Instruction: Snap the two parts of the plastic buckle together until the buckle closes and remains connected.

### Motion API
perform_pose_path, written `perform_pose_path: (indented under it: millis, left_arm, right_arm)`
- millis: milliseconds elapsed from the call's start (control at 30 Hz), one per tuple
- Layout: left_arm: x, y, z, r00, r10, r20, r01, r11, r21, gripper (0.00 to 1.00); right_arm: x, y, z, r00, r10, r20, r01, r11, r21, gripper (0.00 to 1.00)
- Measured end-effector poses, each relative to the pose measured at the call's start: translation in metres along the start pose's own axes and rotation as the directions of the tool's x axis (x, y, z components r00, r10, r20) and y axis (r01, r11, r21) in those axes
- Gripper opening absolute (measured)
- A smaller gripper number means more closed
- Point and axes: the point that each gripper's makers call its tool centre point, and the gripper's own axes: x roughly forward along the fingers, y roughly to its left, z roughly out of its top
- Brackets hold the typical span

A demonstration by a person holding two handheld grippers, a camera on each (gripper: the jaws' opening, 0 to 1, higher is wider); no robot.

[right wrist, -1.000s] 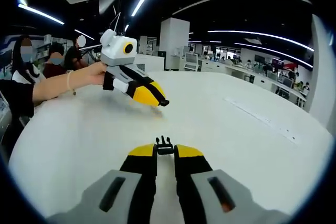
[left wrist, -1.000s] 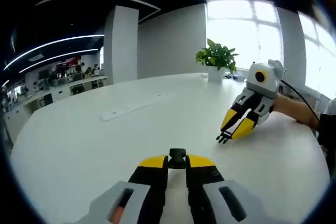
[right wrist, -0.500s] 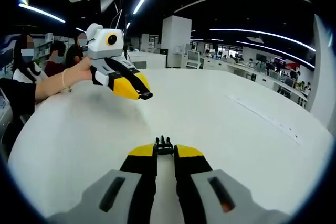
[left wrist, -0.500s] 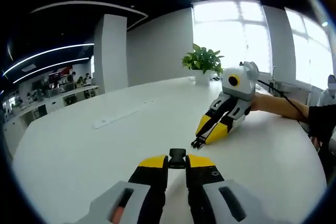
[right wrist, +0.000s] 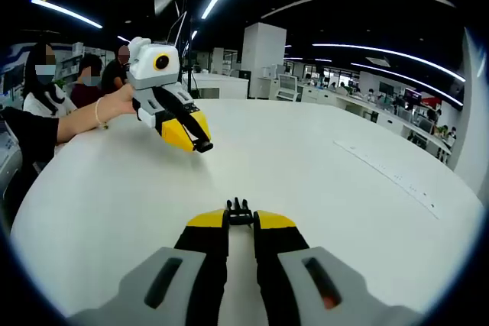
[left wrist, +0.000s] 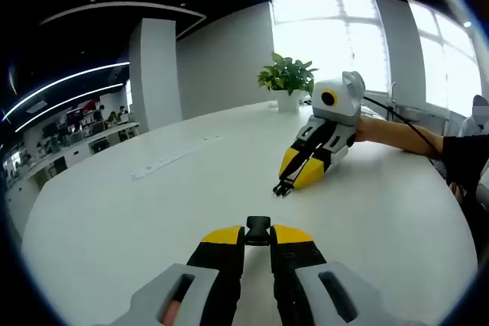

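Two black plastic buckle parts are held above a white table. In the left gripper view my left gripper (left wrist: 258,236) is shut on the socket part (left wrist: 258,229), whose blunt end pokes out past the yellow tips. In the right gripper view my right gripper (right wrist: 241,221) is shut on the pronged part (right wrist: 240,211), its prongs pointing forward. The right gripper (left wrist: 294,179) also shows in the left gripper view, at centre right, with the pronged part (left wrist: 282,188) at its tip. The left gripper (right wrist: 189,137) appears at upper left of the right gripper view, with the socket part (right wrist: 203,146). The parts are apart.
The white table (left wrist: 153,204) spreads wide under both grippers. A potted plant (left wrist: 287,82) stands at its far edge by the window. A power strip (left wrist: 157,167) lies flat on the table. People sit at the left (right wrist: 46,89), and a person's arm (right wrist: 84,120) holds the left gripper.
The two grippers have drawn closer and turned more toward each other. Both stay shut on their buckle parts.
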Motion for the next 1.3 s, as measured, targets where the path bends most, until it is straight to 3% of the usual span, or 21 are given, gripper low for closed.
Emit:
perform_pose_path:
  millis: [67, 200, 1000, 1300]
  left_arm:
    - [-0.001, -0.001, 0.001, 1.0, -0.012, 0.004, 0.012, 1.0, -0.005, 0.13]
    - [-0.002, -0.003, -0.002, 1.0, -0.027, -0.007, 0.027, 1.0, 0.005, 0.13]
    - [0.001, -0.019, -0.013, 0.996, -0.069, -0.062, 0.074, 0.993, 0.089, 0.13]
    - [0.002, -0.025, -0.011, 0.995, -0.089, -0.051, 0.093, 0.992, 0.089, 0.13]
  right_arm:
    - [-0.001, -0.005, 0.007, 0.999, -0.034, 0.027, 0.035, 0.999, -0.037, 0.13]
    - [-0.004, -0.003, 0.013, 0.998, -0.03, 0.052, 0.033, 0.998, -0.054, 0.13]
    - [0.003, 0.02, 0.012, 0.999, 0.037, 0.029, -0.034, 0.992, -0.124, 0.13]
    - [0.003, 0.024, 0.014, 0.998, 0.057, 0.031, -0.052, 0.99, -0.13, 0.13]
